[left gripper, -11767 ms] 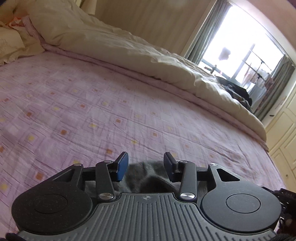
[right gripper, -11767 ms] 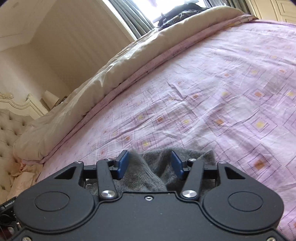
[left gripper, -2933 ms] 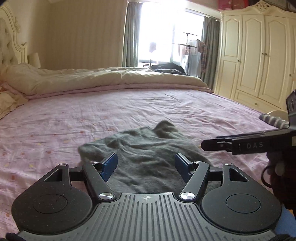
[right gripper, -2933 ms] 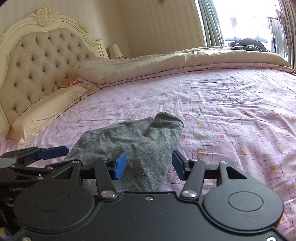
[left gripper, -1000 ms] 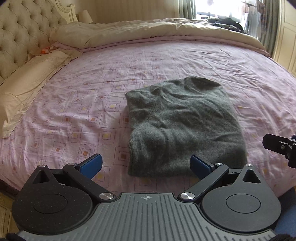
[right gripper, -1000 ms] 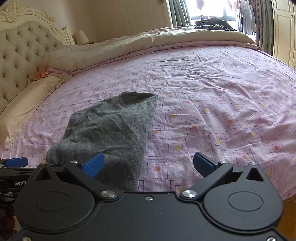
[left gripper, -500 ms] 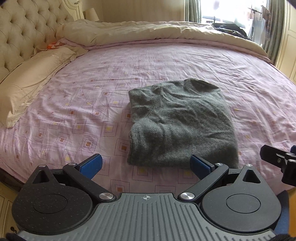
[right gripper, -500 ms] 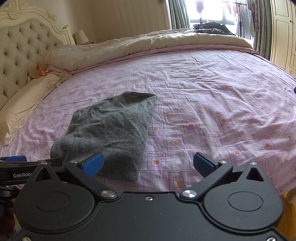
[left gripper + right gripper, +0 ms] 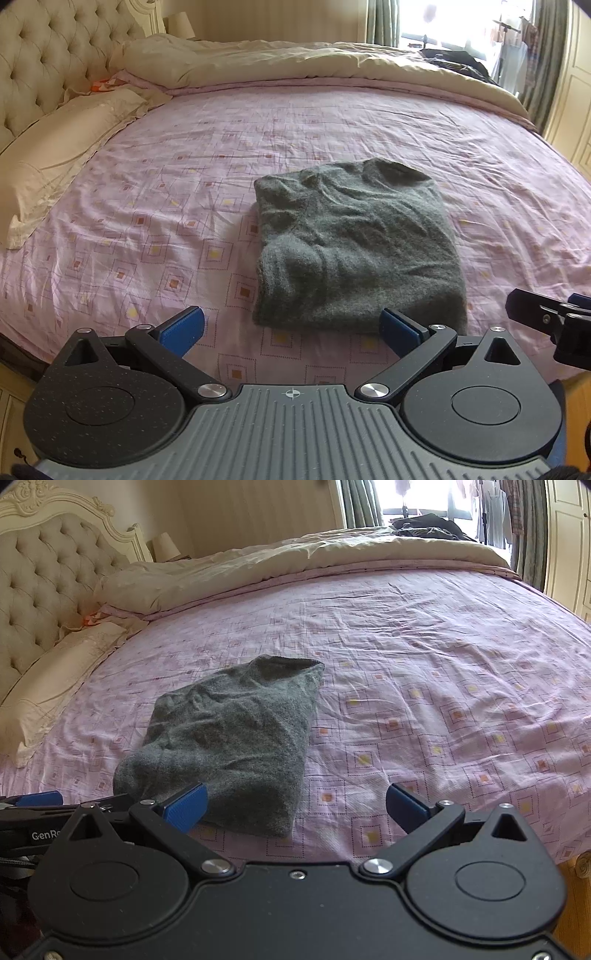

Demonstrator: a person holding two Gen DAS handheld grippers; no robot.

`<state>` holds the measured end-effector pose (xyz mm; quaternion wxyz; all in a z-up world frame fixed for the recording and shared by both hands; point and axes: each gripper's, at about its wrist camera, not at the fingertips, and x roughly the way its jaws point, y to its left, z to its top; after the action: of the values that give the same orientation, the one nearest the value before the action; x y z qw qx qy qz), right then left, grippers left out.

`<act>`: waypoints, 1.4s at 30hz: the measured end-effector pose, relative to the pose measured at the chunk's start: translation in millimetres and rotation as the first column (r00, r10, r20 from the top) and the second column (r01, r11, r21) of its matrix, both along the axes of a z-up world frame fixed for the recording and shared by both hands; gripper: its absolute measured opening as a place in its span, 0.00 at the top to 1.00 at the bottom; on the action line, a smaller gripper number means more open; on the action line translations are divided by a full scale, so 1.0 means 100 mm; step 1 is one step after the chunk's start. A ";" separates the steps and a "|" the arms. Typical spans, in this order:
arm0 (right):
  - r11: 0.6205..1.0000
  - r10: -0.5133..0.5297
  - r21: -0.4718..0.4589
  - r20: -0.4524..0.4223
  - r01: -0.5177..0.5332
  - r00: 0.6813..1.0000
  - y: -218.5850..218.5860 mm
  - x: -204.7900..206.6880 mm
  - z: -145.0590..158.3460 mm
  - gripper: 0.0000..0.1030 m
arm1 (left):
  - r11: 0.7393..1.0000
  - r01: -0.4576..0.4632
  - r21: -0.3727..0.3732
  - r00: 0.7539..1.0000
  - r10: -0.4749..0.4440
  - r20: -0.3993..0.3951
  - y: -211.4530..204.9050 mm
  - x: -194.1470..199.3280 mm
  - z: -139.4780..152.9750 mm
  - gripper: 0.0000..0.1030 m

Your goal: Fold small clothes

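Observation:
A grey knitted sweater (image 9: 354, 243) lies folded into a rough rectangle on the pink patterned bedsheet (image 9: 184, 184); it also shows in the right wrist view (image 9: 229, 746). My left gripper (image 9: 291, 328) is open and empty, held back above the near bed edge, short of the sweater. My right gripper (image 9: 295, 805) is open and empty, to the right of the sweater's near edge. The right gripper's tip shows at the right edge of the left wrist view (image 9: 546, 317); the left gripper's tip shows at the left edge of the right wrist view (image 9: 37, 801).
A cream duvet (image 9: 295, 62) is bunched along the far side of the bed. A pillow (image 9: 55, 147) and tufted headboard (image 9: 55, 55) are at the left. Wardrobes (image 9: 569, 535) and a curtained window (image 9: 461, 26) stand at the right and back.
Both grippers have drawn back a little from the bed, so the folded sweater looks slightly farther away. Both stay wide open. The sweater has not moved.

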<state>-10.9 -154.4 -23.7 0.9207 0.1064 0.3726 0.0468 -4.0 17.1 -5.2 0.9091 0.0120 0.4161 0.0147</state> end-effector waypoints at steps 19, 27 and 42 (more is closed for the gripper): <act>1.000 0.020 0.017 -0.017 -0.020 1.000 0.04 0.05 -0.02 0.00 | 1.000 -0.005 0.010 1.000 0.005 -0.014 0.03 0.03 -0.03 0.01; 1.000 0.015 0.023 -0.039 -0.014 0.999 0.02 0.08 -0.08 0.00 | 1.000 0.002 0.011 0.999 -0.002 -0.038 0.05 0.05 -0.08 0.01; 1.000 0.004 0.028 -0.090 -0.001 0.996 -0.01 0.15 -0.19 0.00 | 1.000 0.003 0.018 0.997 -0.002 -0.073 0.03 0.11 -0.14 0.01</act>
<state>4.0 -155.6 -42.4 0.9014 0.1207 0.4130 0.0483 6.9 20.6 -19.0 0.8931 0.0212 0.4490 0.0170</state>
